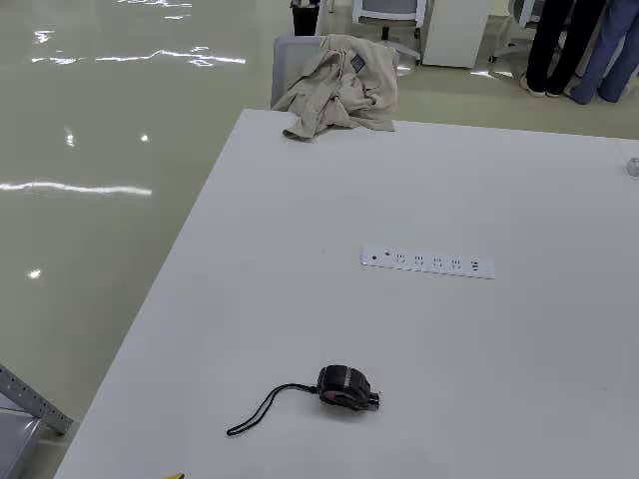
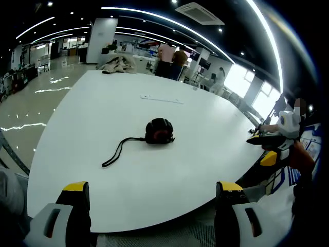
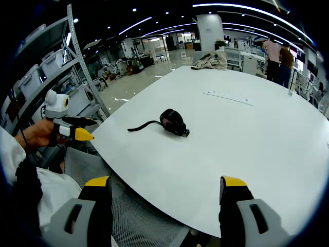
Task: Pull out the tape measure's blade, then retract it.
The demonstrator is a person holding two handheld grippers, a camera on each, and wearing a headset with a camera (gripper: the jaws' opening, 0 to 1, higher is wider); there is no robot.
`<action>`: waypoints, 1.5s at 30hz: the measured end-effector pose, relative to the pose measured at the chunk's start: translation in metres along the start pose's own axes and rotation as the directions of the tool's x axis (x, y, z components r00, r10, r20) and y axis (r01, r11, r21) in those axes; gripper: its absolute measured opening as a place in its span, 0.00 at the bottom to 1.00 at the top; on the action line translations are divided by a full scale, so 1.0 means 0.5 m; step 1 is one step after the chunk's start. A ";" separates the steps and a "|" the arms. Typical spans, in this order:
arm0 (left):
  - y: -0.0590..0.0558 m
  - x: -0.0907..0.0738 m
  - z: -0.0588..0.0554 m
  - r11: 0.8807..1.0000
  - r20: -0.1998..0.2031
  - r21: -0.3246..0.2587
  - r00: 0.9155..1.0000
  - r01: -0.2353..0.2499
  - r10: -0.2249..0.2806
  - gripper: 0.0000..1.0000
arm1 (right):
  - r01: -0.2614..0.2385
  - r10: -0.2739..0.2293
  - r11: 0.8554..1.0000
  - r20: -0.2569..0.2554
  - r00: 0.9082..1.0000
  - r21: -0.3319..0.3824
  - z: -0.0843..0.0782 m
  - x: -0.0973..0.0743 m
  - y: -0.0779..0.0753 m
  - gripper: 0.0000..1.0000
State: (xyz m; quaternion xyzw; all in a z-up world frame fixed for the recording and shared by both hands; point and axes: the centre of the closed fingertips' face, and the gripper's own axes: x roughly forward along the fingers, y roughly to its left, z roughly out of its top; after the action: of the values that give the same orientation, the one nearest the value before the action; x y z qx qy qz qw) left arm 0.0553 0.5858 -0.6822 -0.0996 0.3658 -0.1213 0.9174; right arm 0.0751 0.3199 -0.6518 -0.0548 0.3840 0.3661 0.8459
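The left gripper (image 2: 153, 188) is released: in its own view the two yellow-tipped jaws stand wide apart with nothing between them, back from the near edge of the bench (image 2: 169, 170) and touching nothing. The right gripper (image 3: 163, 181) is likewise released, its jaws spread wide and holding nothing, also short of the bench edge. Each shows at the side of the other's view, held in a hand off the edge of the bench, the two well apart from each other.

Ahead of both lies the tape measure (image 1: 345, 387), a black case with red on it, resting on the white benchtop near the near edge. Its blade is in the case. A thin black strap (image 1: 262, 409) trails from the case across the benchtop in a loose loop, on the left of the case in the head view. Neither gripper touches the case or the strap.

Farther across the bench, well apart from the tape measure, a white power strip (image 1: 427, 262) lies flat. At the far edge a beige jacket (image 1: 339, 88) is draped over a chair back. Beyond the bench the glossy floor (image 1: 110, 120) reflects ceiling lights, and people (image 1: 579, 45) stand in the background.
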 end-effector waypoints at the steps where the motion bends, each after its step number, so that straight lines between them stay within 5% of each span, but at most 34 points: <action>1: 0.000 0.000 0.000 1.000 0.000 -0.001 1.000 0.001 -0.001 1.00 | 0.001 -0.001 1.000 0.000 1.000 0.000 0.000 0.000 -0.001 0.89; 45: -0.024 0.047 0.028 0.999 -0.008 0.018 1.000 0.028 -0.028 1.00 | -0.002 0.002 1.000 -0.007 1.000 -0.031 0.005 0.032 -0.028 0.89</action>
State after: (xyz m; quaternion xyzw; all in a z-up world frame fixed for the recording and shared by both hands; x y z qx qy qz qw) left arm 0.0799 0.5685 -0.6842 -0.0961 0.3667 -0.1379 0.9150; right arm 0.0928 0.3199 -0.6638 -0.0689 0.3813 0.3727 0.8432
